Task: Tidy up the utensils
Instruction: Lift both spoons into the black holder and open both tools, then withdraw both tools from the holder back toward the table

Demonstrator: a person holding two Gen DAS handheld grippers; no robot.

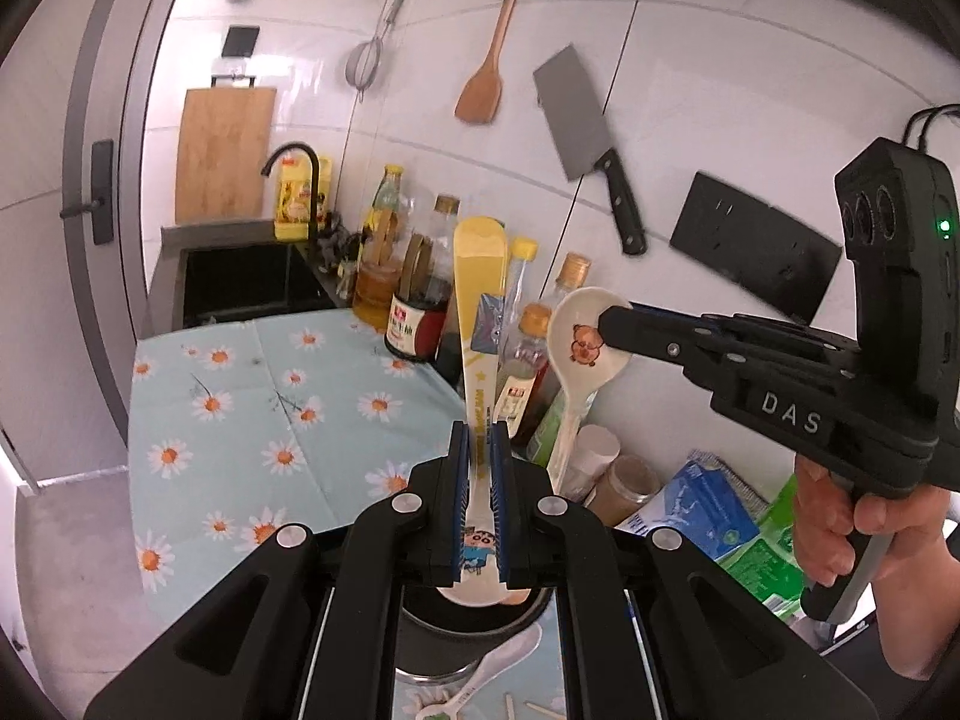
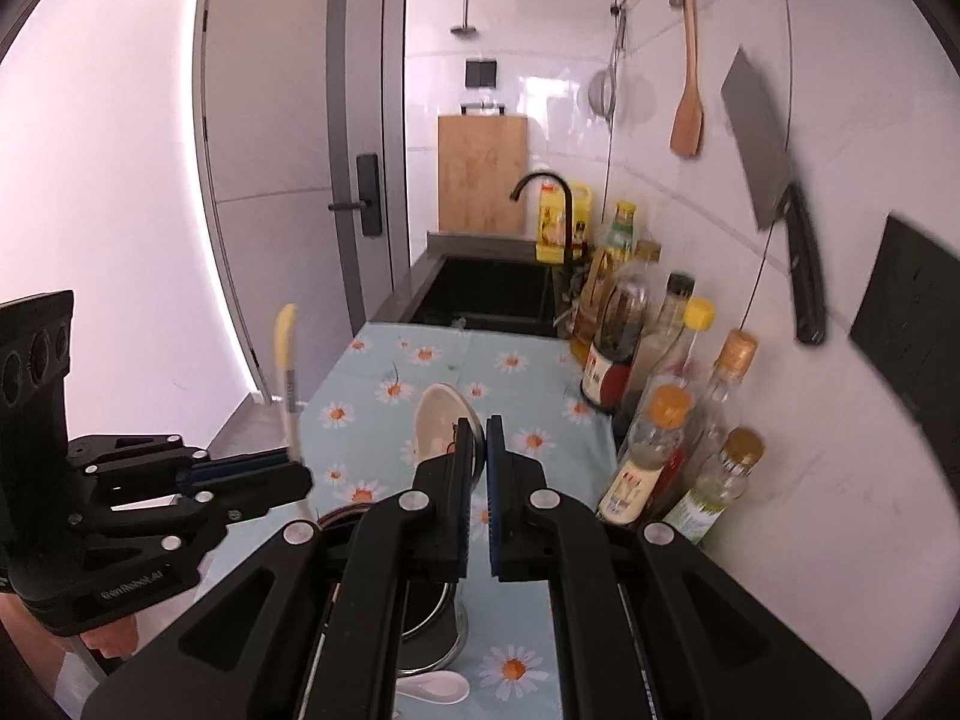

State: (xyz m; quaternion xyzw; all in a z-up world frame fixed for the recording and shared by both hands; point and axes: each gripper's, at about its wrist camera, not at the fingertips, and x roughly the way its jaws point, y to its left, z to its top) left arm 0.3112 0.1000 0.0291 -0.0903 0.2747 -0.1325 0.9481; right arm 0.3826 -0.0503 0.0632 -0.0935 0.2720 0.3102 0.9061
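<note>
My left gripper (image 1: pixel 480 438) is shut on a long white and yellow cartoon spoon (image 1: pixel 477 300), held upright above a dark round holder (image 1: pixel 474 624). It also shows in the right wrist view (image 2: pixel 287 372), held by the left gripper (image 2: pixel 297 477). My right gripper (image 2: pixel 478 429) is shut on a white ceramic spoon with a bear print (image 2: pixel 435 420), its bowl pointing up. In the left wrist view that spoon (image 1: pixel 585 336) hangs from the right gripper (image 1: pixel 606 324), handle down toward the holder. Another white spoon (image 1: pixel 498 666) lies on the cloth beside the holder.
A daisy-print tablecloth (image 1: pixel 240 396) covers the counter. Sauce and oil bottles (image 2: pixel 654 420) line the wall. A black sink with faucet (image 2: pixel 486 294) is at the far end. A cleaver (image 1: pixel 588 144), wooden spatula (image 1: pixel 483 84) and cutting board (image 1: pixel 225 150) hang on the wall. Packets (image 1: pixel 702 504) lie at right.
</note>
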